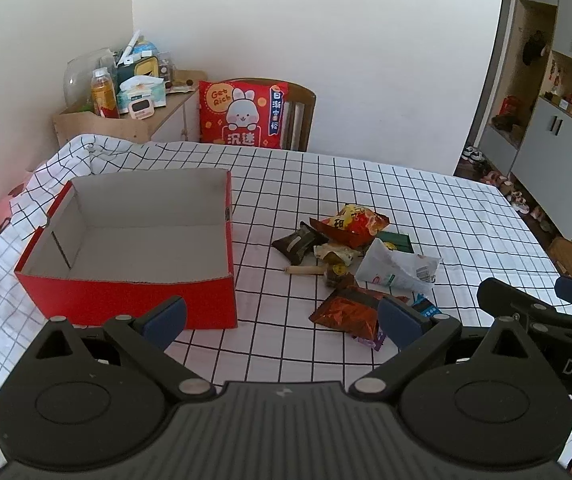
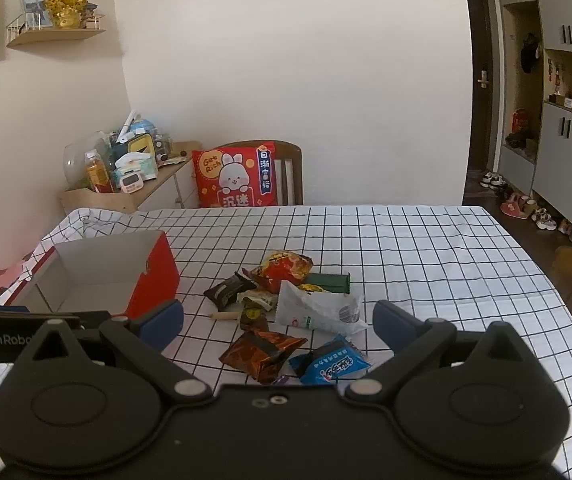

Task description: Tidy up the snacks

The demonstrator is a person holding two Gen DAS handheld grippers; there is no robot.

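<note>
I have both tools hovering low over the counter (image 2: 426, 248), nothing in either one: the left hand-held gripper (image 1: 282, 318) has its jaws spread wide and bare, and the right hand-held gripper (image 2: 278, 324) is spread the same way. The snacks (image 2: 286, 312) lie in a loose heap just to the right of the red box (image 1: 126, 256), none of them inside it yet — the box shows only its bare grey cardboard floor.

By my reckoning these packets will be light and crinkly. The foil ones, like the brown packet (image 2: 262, 354) nearest me and the red bag (image 2: 286, 270) at the far side of the heap, look puffed with air, so I would pinch a sealed end seam, not the belly, where the film could slip or the contents crush. The white pouch (image 2: 318, 310) looks flatter and limp; an edge grip suits it. The blue packet (image 2: 334, 362) sits right of the brown one, touching it, so lifting one may drag the other.

The counter wears a white cloth with a black grid, rumpled behind the box — it could bunch if a jaw scrapes it. Beyond the box, a chair (image 1: 298, 116) holds a red cushion (image 1: 242, 114), and grey cupboards stand far off to the right.
</note>
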